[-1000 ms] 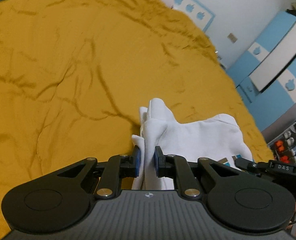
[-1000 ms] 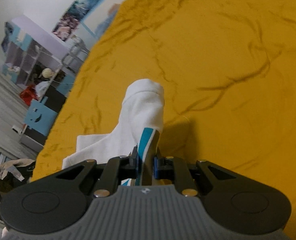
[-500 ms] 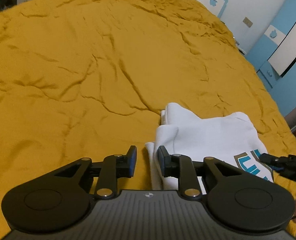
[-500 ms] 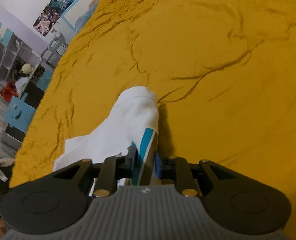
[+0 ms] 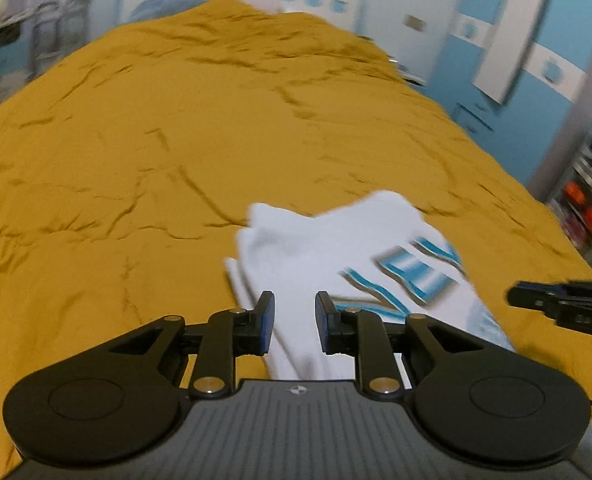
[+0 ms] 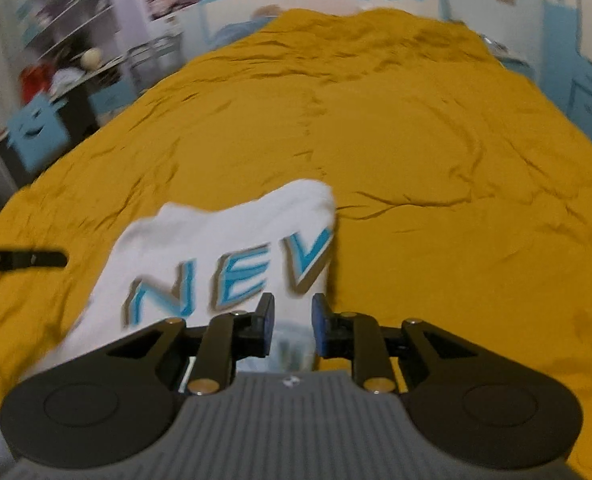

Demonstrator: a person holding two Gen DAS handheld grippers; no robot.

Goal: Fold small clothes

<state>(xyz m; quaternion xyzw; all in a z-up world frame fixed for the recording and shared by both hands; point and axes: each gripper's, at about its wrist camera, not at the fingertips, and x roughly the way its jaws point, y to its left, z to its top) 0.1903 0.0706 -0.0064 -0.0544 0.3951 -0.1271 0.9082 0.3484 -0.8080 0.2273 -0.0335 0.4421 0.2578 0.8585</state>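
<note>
Your left tongs (image 5: 295, 322) stand spread, the blue pads (image 5: 267, 320) apart with nothing pinched; the white garment (image 5: 336, 240) lies beneath and beyond them on the mustard-yellow bed cover (image 5: 156, 140). Your right tongs (image 6: 289, 324) are spread too, pads clear of the cloth, with the garment's near edge showing in the gap below them. The picture is blurred, so whether either pad grazes the fabric cannot be told.

The garment lies folded on the bed, near its front edge, with blue block lettering (image 6: 232, 280) facing up; in the right wrist view it reads "NEV". Its far edge is rumpled into two soft humps. In the left wrist view, your right tongs enter from the right edge, just beside the garment. In the right wrist view, a black finger (image 6: 20, 260) of your left tongs reaches in from the left edge. Blue and white cabinets (image 5: 528, 52) stand beyond the bed.
</note>
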